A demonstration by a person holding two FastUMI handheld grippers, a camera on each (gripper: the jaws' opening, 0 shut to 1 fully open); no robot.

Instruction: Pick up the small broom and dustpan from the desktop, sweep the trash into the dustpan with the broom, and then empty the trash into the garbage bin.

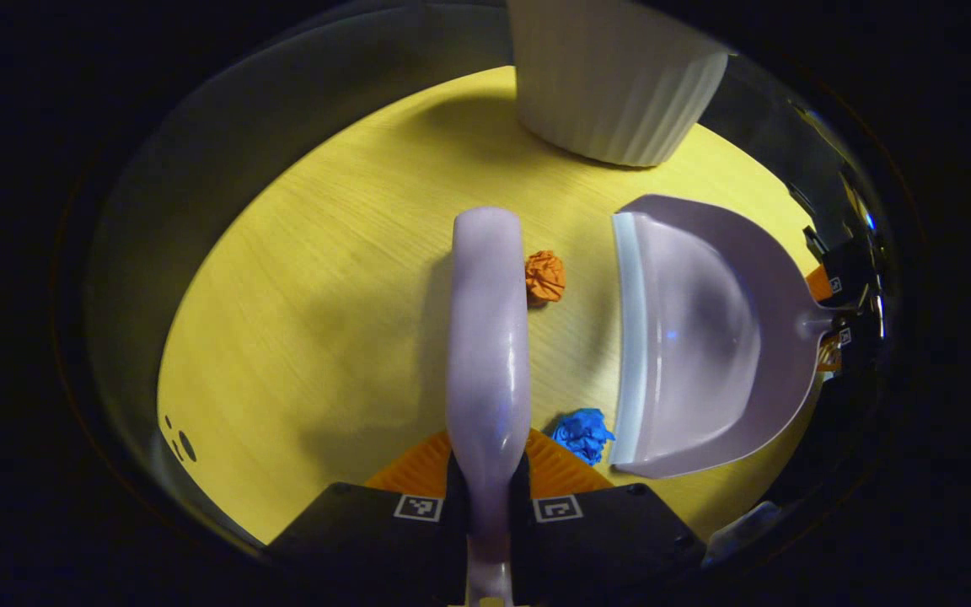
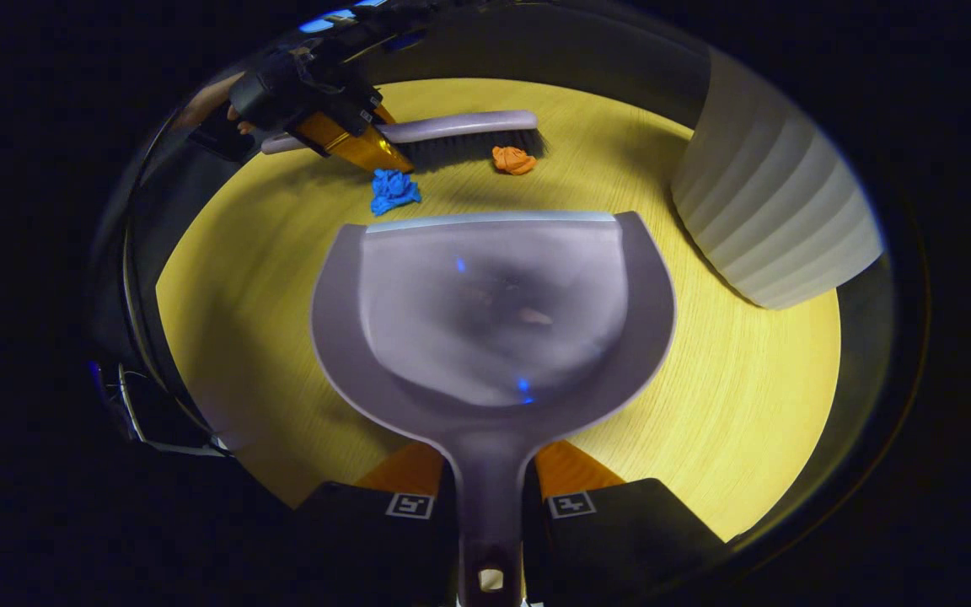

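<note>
Left gripper (image 1: 490, 489) is pinching the broom (image 1: 488, 337) handle, right gripper (image 2: 490, 497) is pinching the dustpan (image 2: 494, 312) handle. Blue wad (image 2: 393, 190) and orange wad (image 2: 513, 159) sit between dustpan lip and bristles, mid-desk (image 2: 747, 405). Ribbed white garbage bin (image 2: 776, 223) stands at the far edge.
</note>
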